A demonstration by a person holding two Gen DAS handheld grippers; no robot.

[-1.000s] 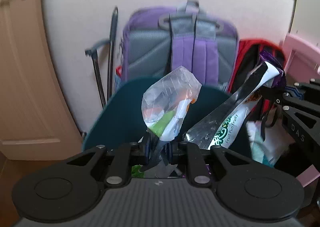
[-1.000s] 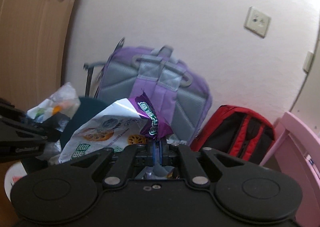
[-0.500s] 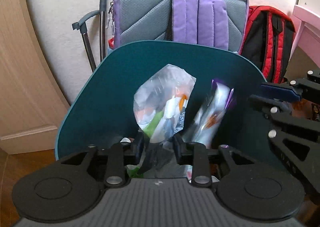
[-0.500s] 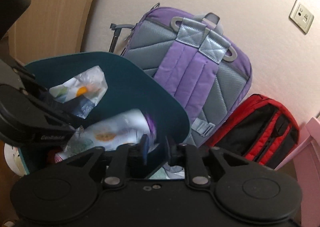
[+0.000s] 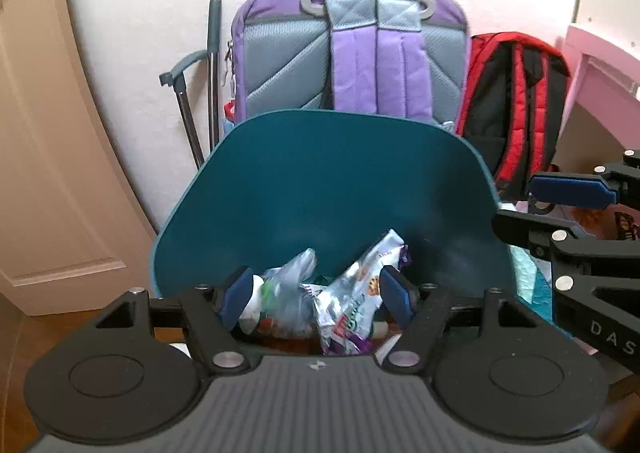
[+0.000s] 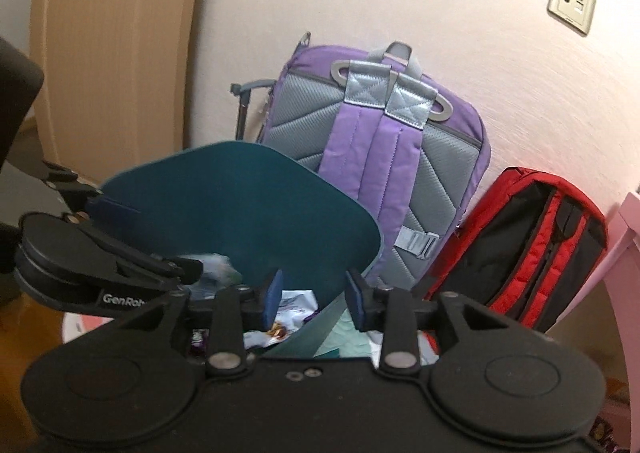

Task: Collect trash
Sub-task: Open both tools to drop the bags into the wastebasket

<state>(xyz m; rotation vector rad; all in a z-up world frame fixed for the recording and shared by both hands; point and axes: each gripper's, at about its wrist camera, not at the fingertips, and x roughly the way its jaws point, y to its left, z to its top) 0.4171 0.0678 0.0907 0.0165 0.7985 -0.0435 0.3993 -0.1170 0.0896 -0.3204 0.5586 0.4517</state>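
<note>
Your left tongs (image 5: 318, 295) and right tongs (image 6: 314, 299) were spreading apart and empty, over the light, crinkly, slippery silver snack wrapper (image 5: 352, 293) in the teal bin (image 5: 328, 181); pinch an edge.

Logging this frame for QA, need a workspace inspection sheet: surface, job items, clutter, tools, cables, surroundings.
Surface: wood floor; no table seen.
Job's things: clear plastic bag and silver snack wrapper lie inside the teal bin, free of both tools.
Clutter: purple backpack and red backpack lean on the wall behind the bin; grey poles beside them.
Grippers: left tool jaws opening, pads off the trash, above the bin; right tool jaws opening, nothing between them.
Cables: nothing seen.
Surroundings: wooden door, wall socket, pink furniture.
</note>
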